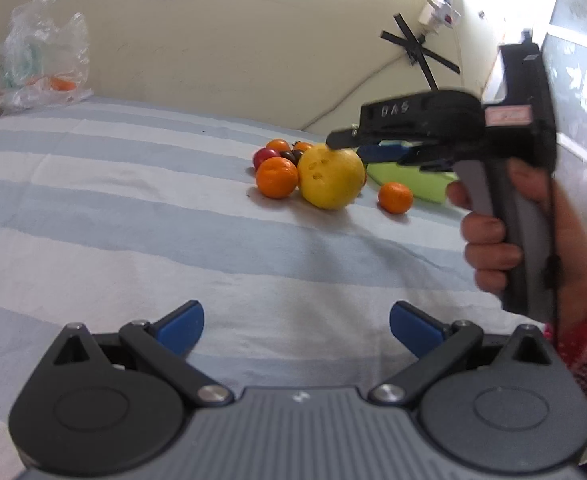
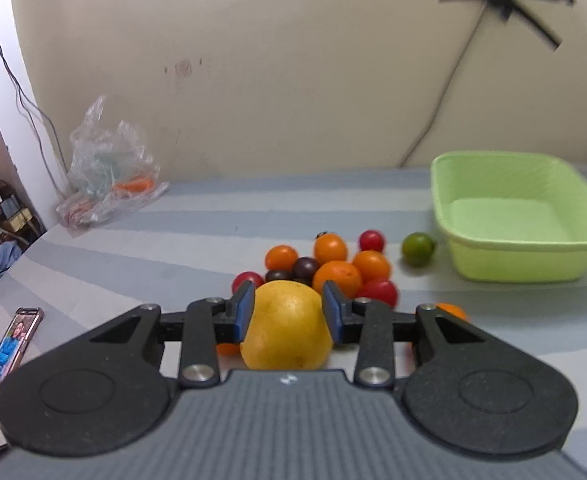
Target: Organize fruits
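Now | right gripper point(image 2: 287, 312) fingers clamp yellow fruit point(image 2: 286, 326) | left gripper point(image 1: 296, 330) fingers wide, empty

Handwritten letters "DAS" stand on the black top of the right gripper point(image 1: 377, 152), just above the yellow fruit point(image 1: 330, 179)

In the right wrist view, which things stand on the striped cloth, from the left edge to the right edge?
Phone → plastic bag → big yellow fruit between the right gripper pads → green lime → green tub.
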### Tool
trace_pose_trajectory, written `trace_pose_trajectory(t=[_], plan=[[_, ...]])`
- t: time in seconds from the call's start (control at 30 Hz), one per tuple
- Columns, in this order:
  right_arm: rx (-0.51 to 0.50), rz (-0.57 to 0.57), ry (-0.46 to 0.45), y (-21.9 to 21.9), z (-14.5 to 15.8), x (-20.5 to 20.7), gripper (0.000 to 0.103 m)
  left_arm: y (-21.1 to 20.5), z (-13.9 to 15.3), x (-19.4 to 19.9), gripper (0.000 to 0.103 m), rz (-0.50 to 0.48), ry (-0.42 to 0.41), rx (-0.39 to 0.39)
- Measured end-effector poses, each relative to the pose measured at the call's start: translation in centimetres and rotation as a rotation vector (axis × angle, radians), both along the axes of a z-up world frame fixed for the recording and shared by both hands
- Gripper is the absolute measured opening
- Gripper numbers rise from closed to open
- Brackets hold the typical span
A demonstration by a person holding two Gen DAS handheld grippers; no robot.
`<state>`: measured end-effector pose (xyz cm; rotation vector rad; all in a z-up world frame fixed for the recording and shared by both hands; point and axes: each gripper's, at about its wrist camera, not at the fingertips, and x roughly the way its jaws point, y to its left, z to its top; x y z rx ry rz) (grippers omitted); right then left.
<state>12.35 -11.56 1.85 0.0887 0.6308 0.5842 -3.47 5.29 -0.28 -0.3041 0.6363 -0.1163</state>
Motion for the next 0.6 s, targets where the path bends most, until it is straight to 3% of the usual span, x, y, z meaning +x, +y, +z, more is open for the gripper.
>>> trace_pose_trajectory(t=[0.17,0.3,0.37,0.47,0.6], plan=[[-0.044,0.044,-0.008,0.1,1.0,-0.7,0.039,2.4,0.3,0.0,0.103,0.052,-0.004,-0.047],[-0.098,0.170,-0.103,0.2,1.7,-5.2,0.039,5.5,0.9,0.4,0.103,0.112,-0.024,-0.132],[-0.087,0.244,-0.105,0.4,1.8,-7.2,0.038,6.7,1.2,0.8,0.103,0.128,-0.033,-0.169],[-0.086,0.307,-0.092,1.5,1.3,-8.9,0.038,7.7,2.2,2.0,0.103,0.126,-0.053,-0.184],[-0.099,0.295,-0.089,3.0,0.7,-8.4,0.039,7.7,3.0,4.0,0.102,0.087,-0.069,-0.201]])
